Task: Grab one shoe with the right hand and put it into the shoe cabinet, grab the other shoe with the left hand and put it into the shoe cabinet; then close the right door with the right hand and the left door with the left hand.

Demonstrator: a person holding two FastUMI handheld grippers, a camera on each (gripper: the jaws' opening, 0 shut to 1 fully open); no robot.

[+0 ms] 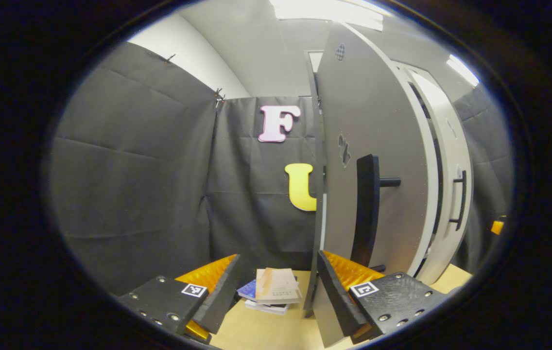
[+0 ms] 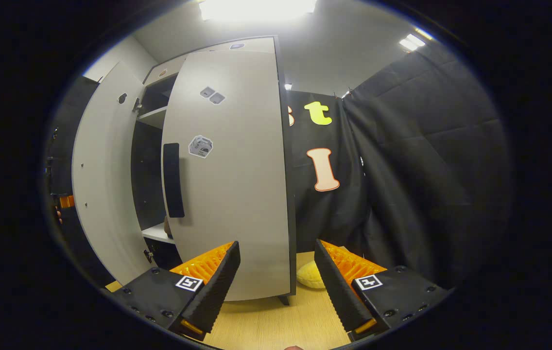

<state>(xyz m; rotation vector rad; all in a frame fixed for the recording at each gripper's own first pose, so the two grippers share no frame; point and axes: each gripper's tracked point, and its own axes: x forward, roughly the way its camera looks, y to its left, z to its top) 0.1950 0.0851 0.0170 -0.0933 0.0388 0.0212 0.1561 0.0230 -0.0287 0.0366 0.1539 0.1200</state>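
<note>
Your left tongs (image 1: 276,291) gape wide and hold nothing, the left door's (image 1: 368,160) edge standing between their fingers. Your right tongs (image 2: 276,287) are likewise spread and empty, facing the right door (image 2: 237,184), nearly shut. No shoe can be made out on the cabinet shelf (image 2: 157,232). You seem to be at the door-closing step: next, push the left door home.

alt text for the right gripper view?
The open hand-held gripper faces the nearly closed right door of a grey shoe cabinet; the left door stands ajar. A yellow object lies on the wooden floor beside the cabinet.
</note>
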